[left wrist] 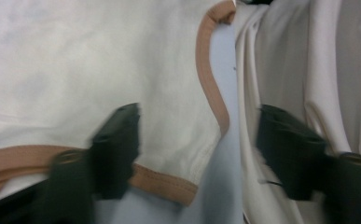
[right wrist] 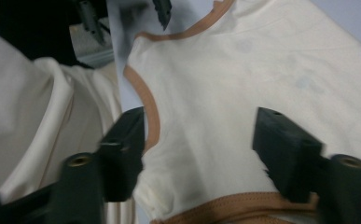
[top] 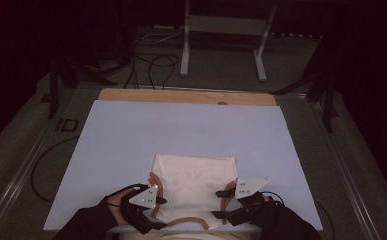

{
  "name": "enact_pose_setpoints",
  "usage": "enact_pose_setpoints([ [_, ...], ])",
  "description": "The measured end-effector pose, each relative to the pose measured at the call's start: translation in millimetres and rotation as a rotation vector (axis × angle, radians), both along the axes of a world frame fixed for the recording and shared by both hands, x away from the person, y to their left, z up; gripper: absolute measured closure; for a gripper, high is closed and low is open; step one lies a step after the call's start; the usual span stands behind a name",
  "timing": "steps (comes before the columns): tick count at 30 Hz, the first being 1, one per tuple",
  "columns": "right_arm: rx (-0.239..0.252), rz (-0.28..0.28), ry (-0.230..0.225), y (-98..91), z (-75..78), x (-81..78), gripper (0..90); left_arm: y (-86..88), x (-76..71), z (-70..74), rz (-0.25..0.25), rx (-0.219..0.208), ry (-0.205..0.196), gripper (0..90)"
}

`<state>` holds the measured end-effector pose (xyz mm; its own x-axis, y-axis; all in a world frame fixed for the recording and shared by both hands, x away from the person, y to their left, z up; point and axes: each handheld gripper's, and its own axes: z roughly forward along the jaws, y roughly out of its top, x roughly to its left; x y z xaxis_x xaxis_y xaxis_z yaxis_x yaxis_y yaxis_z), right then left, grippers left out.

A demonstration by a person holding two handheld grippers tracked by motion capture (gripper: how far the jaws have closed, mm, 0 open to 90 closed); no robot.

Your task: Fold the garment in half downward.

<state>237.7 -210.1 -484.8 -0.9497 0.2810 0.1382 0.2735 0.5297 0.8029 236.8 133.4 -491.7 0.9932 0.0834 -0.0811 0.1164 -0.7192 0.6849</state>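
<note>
— Two grippers, then. How do they sit from the high view?

— Both at the near end of a cream garment [top: 193, 185] lying flat on a pale blue sheet [top: 131, 135] that covers the wooden table [top: 186, 96]. The left gripper [top: 153, 205] is at the garment's left shoulder, the right gripper [top: 221, 204] at its right one, each topped by a grey three-cornered plate. The cloth looks soft and smooth, edged in tan binding [top: 191, 222] that curves around the neckline.

— And the left gripper view?

— Its black jaws stand wide apart, holding nothing. One hangs over the garment's [left wrist: 89, 60] corner, where the ribbed tan binding [left wrist: 211, 79] bends; the other lies over loose, folded cream cloth [left wrist: 308, 65] beside the garment.

— The right gripper view?

— The same: blocky jaws spread wide, gripping nothing, straddling the garment's [right wrist: 243, 79] shoulder. One jaw sits at the curved tan armhole edge [right wrist: 152, 109], the other above the stitched band [right wrist: 225, 207] along the neckline.
</note>
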Motion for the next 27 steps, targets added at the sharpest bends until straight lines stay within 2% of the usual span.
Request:
enact_pose_setpoints([
  [1,0.005,-0.011,0.021,-0.3,0.1,0.6,31.2,0.5,0.6,0.7,-0.007,-0.006,0.006,21.1],
  [2,0.008,-0.007,0.019,-0.9,-0.7,2.0,26.2,0.7,0.4,1.3,-0.005,-0.011,0.005,14.9],
  [4,0.019,-0.014,0.031,-1.8,-0.5,2.5,21.4,0.6,1.9,2.1,0.011,-0.019,0.008,12.8],
  [5,0.024,-0.027,0.038,-2.5,-0.3,3.2,20.2,0.6,1.9,2.1,0.011,-0.019,0.008,8.6],
  [8,0.026,-0.04,0.014,-3.8,-0.3,5.0,16.2,0.7,5.5,4.3,0.036,-0.037,0.011,0.5],
  [10,0.048,-0.04,0.011,-5.0,1.0,5.0,14.1,2.2,7.6,6.8,0.053,-0.05,0.004,0.4],
  [14,0.06,-0.045,0.001,-5.8,2.2,6.3,13.7,3.4,11.1,10.0,0.071,-0.062,0.007,0.3],
  [16,0.048,-0.056,-0.01,-6.4,2.4,7.8,12.8,5.1,15.3,13.5,0.125,-0.101,-0.02,0.3],
  [17,0.046,-0.061,-0.011,-7.0,2.4,8.7,12.3,5.1,15.3,13.5,0.125,-0.101,-0.02,0.3],
  [18,0.047,-0.073,-0.007,-7.4,2.8,8.8,11.6,6.4,19.2,15.7,0.133,-0.112,-0.002,0.3],
  [25,0.077,-0.093,-0.02,-11.5,8.7,11.4,11.5,5.7,25.9,19.5,0.139,-0.099,-0.007,0.3],
  [27,0.078,-0.097,-0.037,-13.4,13.5,12.1,11.5,5.5,28.2,23.1,0.138,-0.097,-0.017,0.3],
])
